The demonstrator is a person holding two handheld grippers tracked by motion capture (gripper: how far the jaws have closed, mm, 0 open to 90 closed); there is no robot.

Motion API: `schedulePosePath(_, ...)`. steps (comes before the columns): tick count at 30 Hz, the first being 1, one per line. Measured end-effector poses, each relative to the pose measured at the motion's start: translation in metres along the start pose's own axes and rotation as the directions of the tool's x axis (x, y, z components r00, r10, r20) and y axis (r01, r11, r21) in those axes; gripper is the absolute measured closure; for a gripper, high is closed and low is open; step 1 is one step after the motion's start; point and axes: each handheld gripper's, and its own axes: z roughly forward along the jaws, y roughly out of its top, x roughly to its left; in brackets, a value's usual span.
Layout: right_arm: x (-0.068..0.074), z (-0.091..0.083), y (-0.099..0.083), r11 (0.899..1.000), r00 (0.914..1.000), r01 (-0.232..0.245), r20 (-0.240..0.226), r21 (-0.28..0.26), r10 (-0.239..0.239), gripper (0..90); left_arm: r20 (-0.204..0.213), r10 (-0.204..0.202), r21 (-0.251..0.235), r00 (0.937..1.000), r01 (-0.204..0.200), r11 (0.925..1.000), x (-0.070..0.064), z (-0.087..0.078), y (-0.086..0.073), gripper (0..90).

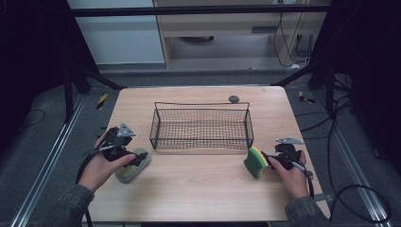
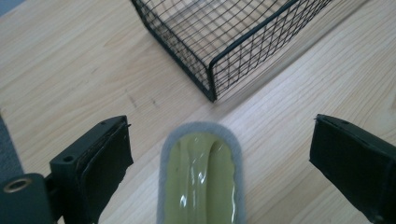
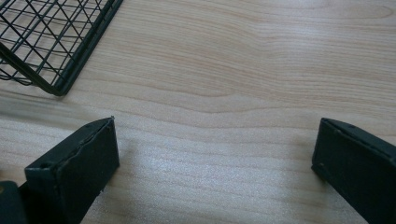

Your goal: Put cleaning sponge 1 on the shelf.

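Straddling a grey-edged green sponge (image 2: 201, 177) beside the wire basket (image 1: 202, 124), the left gripper (image 1: 135, 158) stands wide open; the right gripper (image 3: 215, 163) gapes over bare table (image 3: 243, 70).

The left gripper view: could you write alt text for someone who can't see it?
Open black tongs straddle a grey-rimmed, yellow-green sponge lying flat on a pale wooden table. A corner of a black wire basket stands just beyond the sponge.
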Motion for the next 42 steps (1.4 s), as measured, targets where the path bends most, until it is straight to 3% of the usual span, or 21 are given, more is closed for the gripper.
schedulePosePath(2,0.0,0.0,0.0,1.0,1.0,-0.003,-0.001,-0.002,0.003,1.5,0.008,0.02,0.033,0.9998,-0.021,0.9992,0.004,-0.003,-0.001,6.2)
schedulePosePath(4,0.0,-0.002,-0.001,1.0,1.0,-0.005,0.0,-0.001,0.005,1.7,-0.018,0.029,0.05,0.9994,-0.029,0.9983,0.009,-0.009,-0.002,6.6)
schedulePosePath(6,0.0,-0.002,-0.002,1.0,1.0,0.002,0.001,-0.003,-0.002,1.8,-0.008,0.021,0.069,0.9998,-0.02,0.9974,0.014,-0.012,-0.004,6.7)
schedulePosePath(9,0.0,-0.003,-0.003,1.0,1.0,-0.003,-0.006,-0.002,0.003,1.8,-0.023,0.05,0.112,0.9985,-0.047,0.9926,0.02,-0.016,-0.006,6.7)
schedulePosePath(12,0.0,-0.004,-0.003,1.0,1.0,0.002,-0.008,-0.003,-0.002,1.8,-0.029,0.027,0.112,0.9992,-0.023,0.9934,0.026,-0.018,-0.008,6.1)
schedulePosePath(15,0.0,-0.003,-0.003,1.0,1.0,0.002,-0.008,-0.002,-0.002,1.6,-0.006,0.027,0.154,0.9996,-0.026,0.9877,0.031,-0.017,-0.014,6.0)
schedulePosePath(23,0.0,-0.003,-0.003,1.0,1.0,0.006,-0.006,-0.004,-0.006,1.6,0.039,0.002,0.223,0.9992,-0.011,0.9748,0.038,-0.01,-0.024,16.1)
schedulePosePath(28,0.001,-0.005,-0.004,1.0,0.9999,0.004,-0.011,-0.003,-0.004,1.6,0.053,-0.007,0.237,0.9986,-0.006,0.9716,0.038,-0.004,-0.021,24.4)
schedulePosePath(35,0.001,-0.004,-0.004,1.0,0.9999,0.007,-0.014,-0.001,-0.007,1.5,0.091,0.002,0.31,0.9958,-0.031,0.9502,0.036,0.015,-0.014,34.4)
schedulePosePath(40,0.001,-0.004,-0.004,1.0,0.9998,0.013,-0.014,-0.001,-0.013,1.5,0.108,0.0,0.331,0.9942,-0.035,0.9429,0.033,0.028,-0.01,44.3)
schedulePosePath(42,0.001,-0.004,-0.004,1.0,0.9998,0.014,-0.016,-0.003,-0.014,1.5,0.113,-0.027,0.343,0.9932,-0.014,0.9393,0.035,0.032,-0.01,47.2)
